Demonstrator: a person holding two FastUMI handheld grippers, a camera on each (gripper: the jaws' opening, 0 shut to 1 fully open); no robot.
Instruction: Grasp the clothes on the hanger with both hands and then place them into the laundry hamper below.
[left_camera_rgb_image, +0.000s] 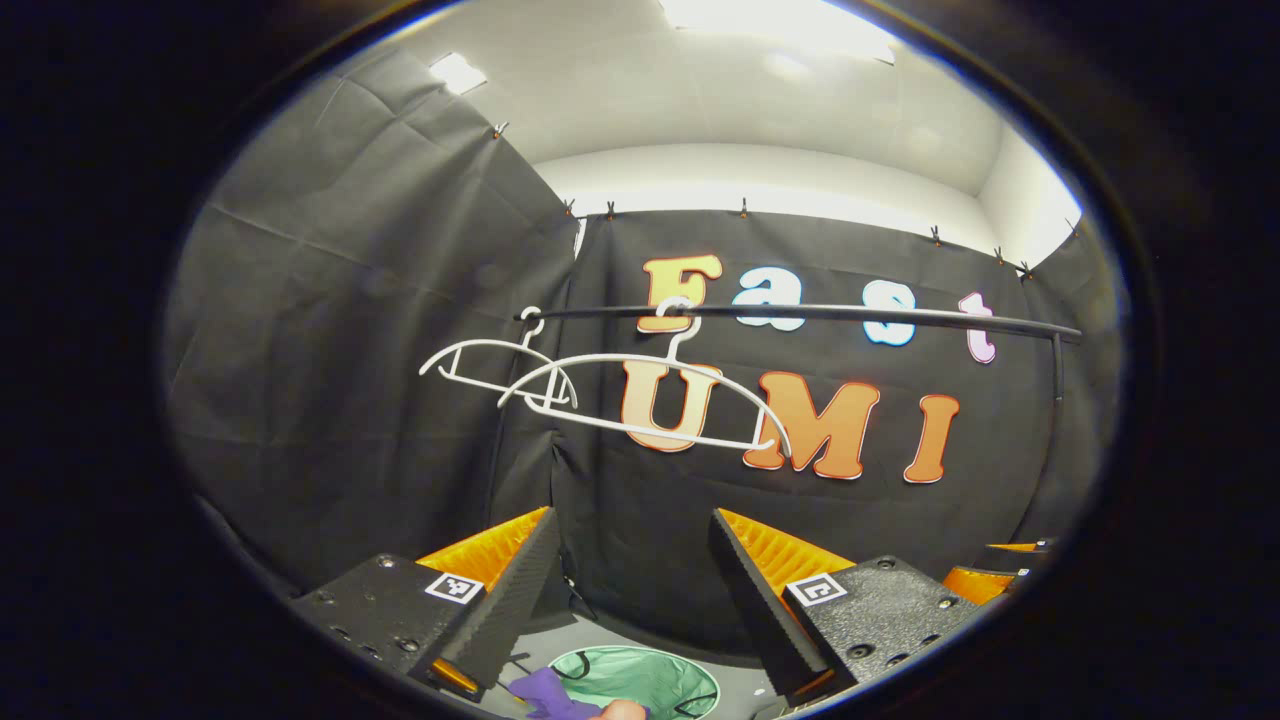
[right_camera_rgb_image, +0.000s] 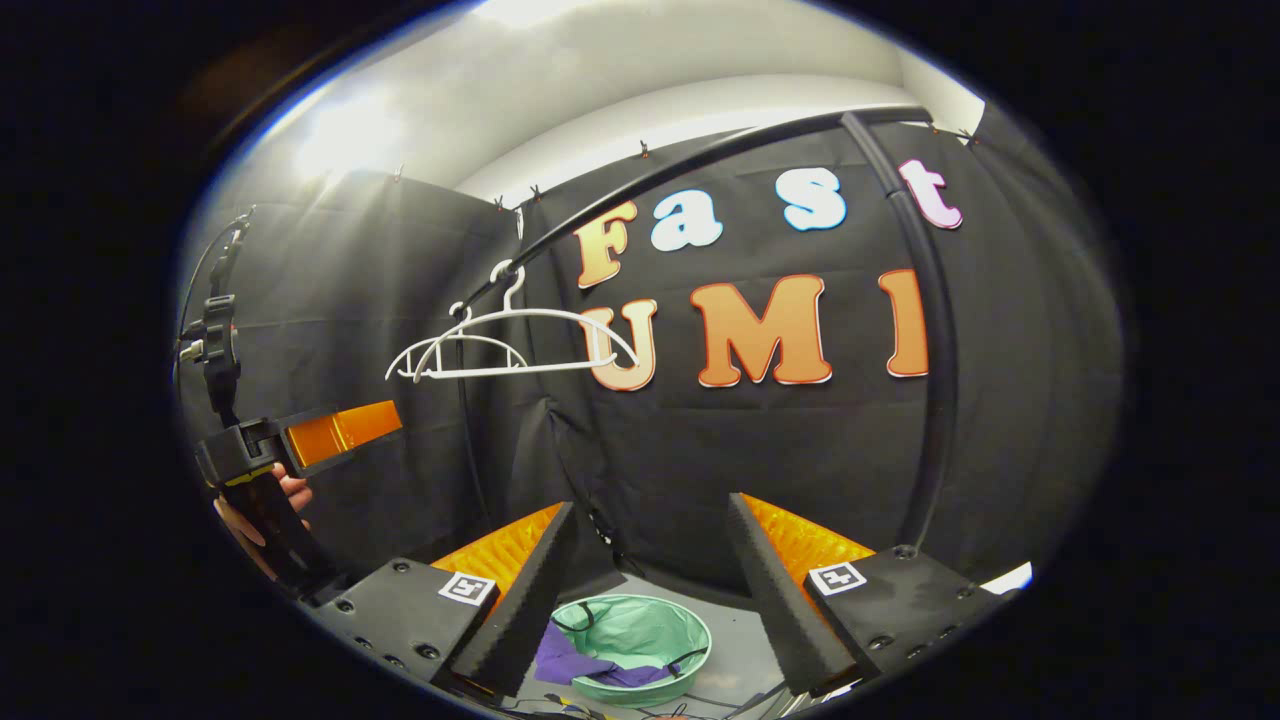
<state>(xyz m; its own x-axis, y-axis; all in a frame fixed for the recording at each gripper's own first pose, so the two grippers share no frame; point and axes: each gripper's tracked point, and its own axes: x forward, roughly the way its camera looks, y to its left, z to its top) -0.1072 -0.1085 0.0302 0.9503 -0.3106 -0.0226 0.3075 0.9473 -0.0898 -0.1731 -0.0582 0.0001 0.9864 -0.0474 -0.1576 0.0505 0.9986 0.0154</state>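
In the left gripper view, the left tongs (left_camera_rgb_image: 632, 590) stand released with nothing between them. Two white hangers (left_camera_rgb_image: 640, 395) dangle bare from the black rail (left_camera_rgb_image: 800, 314) on the far side. Low down, the green laundry hamper (left_camera_rgb_image: 640, 680) sits on the floor with a purple garment (left_camera_rgb_image: 545, 692) draped at its left rim.

In the right gripper view, the right tongs (right_camera_rgb_image: 650, 590) are likewise spread and empty. The purple cloth lies partly inside the hamper, partly over its near-left edge. Judging by this, the task looks essentially done; at most, tucking the cloth fully in remains.
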